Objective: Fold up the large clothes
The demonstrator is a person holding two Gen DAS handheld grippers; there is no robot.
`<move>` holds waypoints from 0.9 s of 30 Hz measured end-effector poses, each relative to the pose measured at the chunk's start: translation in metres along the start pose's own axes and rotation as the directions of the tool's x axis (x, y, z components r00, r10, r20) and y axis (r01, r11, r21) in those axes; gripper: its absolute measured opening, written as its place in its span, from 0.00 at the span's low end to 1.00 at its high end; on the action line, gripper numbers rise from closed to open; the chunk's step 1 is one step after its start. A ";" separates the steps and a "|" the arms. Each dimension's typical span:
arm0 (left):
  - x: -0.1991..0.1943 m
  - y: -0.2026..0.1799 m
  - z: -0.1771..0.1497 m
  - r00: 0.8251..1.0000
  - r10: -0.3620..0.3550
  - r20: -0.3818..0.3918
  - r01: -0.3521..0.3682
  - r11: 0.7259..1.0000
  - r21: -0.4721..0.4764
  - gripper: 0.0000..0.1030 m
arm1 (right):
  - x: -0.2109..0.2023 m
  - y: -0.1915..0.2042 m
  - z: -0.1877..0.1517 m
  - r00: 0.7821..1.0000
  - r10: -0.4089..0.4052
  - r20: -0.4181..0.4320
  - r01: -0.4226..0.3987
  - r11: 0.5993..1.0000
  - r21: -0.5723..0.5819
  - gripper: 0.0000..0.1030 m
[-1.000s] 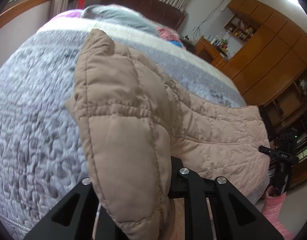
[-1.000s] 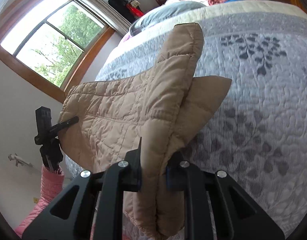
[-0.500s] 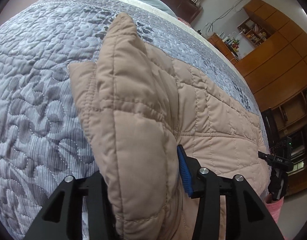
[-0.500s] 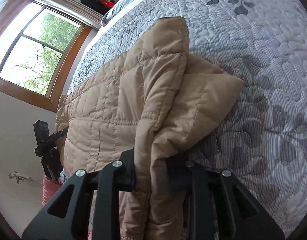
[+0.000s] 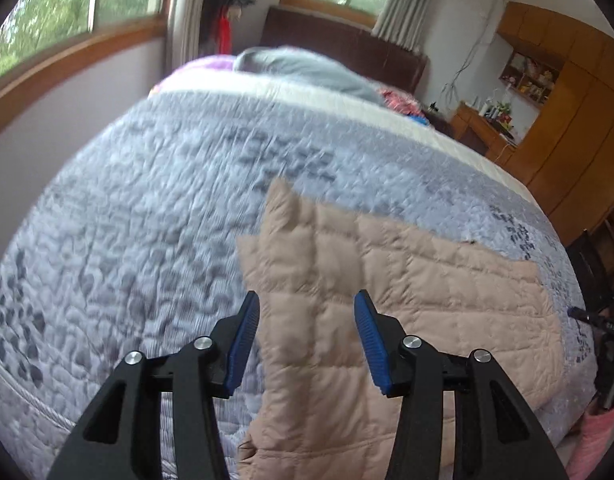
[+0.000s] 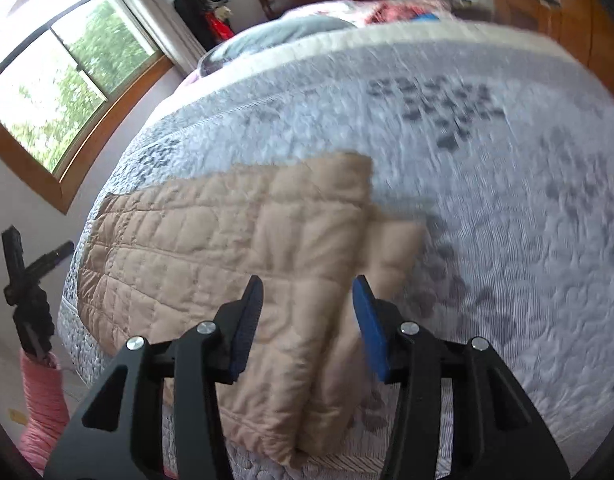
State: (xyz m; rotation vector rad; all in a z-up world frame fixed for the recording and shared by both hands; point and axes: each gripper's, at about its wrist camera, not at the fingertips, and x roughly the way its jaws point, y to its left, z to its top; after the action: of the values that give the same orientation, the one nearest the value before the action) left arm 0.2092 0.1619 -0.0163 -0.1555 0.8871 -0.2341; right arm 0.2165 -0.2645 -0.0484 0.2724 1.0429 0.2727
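Found the padded beige jacket (image 5: pixel 407 300) lying on the bed (image 5: pixel 139 208), spread from lower centre to lower right of the left wrist view, with the near edge reaching the mattress edge at the bottom of the frame. Kept the left claw (image 5: pixel 307 300) wide, blue pads clear of the cloth, gripping nothing. Was opening the right claw (image 6: pixel 307 284) as well, jaws spreading, with the doubled-up sleeve showing through the gap at lower centre of the right wrist view but pressed by neither pad. Judged the risks thus: puffy filling likely to spring the fold open when left free; near edge liable to slide off the bed and drag the bundle after it; lumpy sleeve stack along the right side apt to skew any further fold; risked pinching the quilt together with the jacket if regripped too low.
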 end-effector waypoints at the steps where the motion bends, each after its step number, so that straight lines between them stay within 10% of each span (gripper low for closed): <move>1: 0.001 -0.012 0.006 1.000 -0.003 0.010 0.003 1.000 0.030 0.48 | 0.001 0.008 0.007 1.000 0.002 0.001 -0.002 1.000 -0.015 0.45; 8: 0.067 -0.070 0.020 0.995 0.067 -0.074 -0.053 0.983 0.178 0.48 | 0.047 0.020 0.049 0.998 -0.050 -0.040 0.048 0.998 -0.043 0.45; 16: 0.146 -0.044 0.021 0.977 0.094 -0.192 -0.072 0.990 0.121 0.49 | 0.112 -0.017 0.056 0.985 -0.063 -0.160 0.072 0.996 0.051 0.43; 27: 0.107 -0.043 0.023 0.982 0.067 -0.175 -0.061 0.997 0.042 0.48 | 0.079 -0.005 0.044 0.987 -0.090 -0.130 0.091 0.996 0.005 0.44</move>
State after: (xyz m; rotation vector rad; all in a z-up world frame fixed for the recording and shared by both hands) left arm 0.2864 0.0933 -0.0718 -0.0731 1.0614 -0.2059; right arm 0.2931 -0.2458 -0.0930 0.2183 1.1821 0.2050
